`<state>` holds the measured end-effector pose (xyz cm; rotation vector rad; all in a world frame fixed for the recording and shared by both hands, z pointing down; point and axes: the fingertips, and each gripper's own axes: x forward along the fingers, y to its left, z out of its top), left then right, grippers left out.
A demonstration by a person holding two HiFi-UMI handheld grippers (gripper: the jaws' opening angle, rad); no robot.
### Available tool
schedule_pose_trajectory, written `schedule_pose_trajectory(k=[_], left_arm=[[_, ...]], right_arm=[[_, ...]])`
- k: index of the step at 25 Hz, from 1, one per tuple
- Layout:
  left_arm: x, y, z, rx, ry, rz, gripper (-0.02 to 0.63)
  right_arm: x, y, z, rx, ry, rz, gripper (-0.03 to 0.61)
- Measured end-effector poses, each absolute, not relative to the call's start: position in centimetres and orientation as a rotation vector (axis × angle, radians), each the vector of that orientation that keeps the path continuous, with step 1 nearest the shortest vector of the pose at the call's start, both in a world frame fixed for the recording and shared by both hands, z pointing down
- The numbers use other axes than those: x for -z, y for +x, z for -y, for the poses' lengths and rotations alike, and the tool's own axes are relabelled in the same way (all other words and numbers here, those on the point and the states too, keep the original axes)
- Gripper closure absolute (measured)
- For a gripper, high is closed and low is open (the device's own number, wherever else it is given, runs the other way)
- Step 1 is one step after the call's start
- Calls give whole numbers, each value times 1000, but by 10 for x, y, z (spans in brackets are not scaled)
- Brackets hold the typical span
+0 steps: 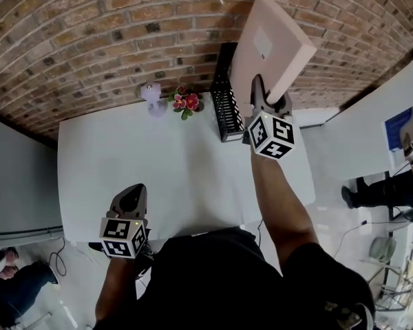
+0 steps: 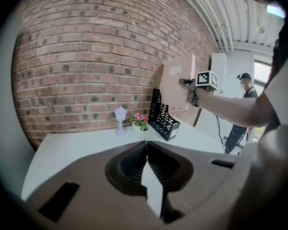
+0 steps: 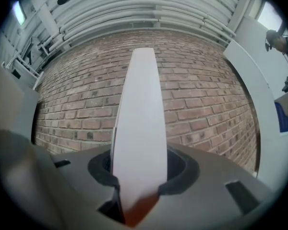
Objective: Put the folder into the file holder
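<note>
**Head view.** At 1 o'clock we are holding the pink folder (image 1: 268, 43) in the right hand-held gripper (image 1: 265, 93), raised in the air beside the black file holder (image 1: 226, 95) and clear of it. The holder is standing at the far edge of the white table (image 1: 165, 177). At 7 o'clock the left hand-held gripper (image 1: 132, 198) is hovering.

**Left gripper view.** We are keeping its jaws pressed together with nothing between them.

**Right gripper view.** The jaws are standing wide and clamping the folder's lower edge at 6 o'clock.
</note>
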<state>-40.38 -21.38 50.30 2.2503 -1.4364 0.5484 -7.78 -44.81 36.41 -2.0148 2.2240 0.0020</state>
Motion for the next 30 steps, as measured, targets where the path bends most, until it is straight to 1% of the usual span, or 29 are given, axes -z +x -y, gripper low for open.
schedule_pose_trajectory(k=[13,17,20,30], left_arm=[[-511,-410,219,-581,2184,1465,609],[-514,-405,224,-569,2182,1458,609],[-520,-401,224,-564,2184,1443,609],[-522,-399,217,-577,2174,1438,609]], right_arm=[[-399,-97,478,-87,-1974,-2256,382],[-424,-96,486,26,-1997,-2331,367],[-449,-92,486,102,-2011,-2356,387],[-492,-92,487,144,-2066,-2424,387]])
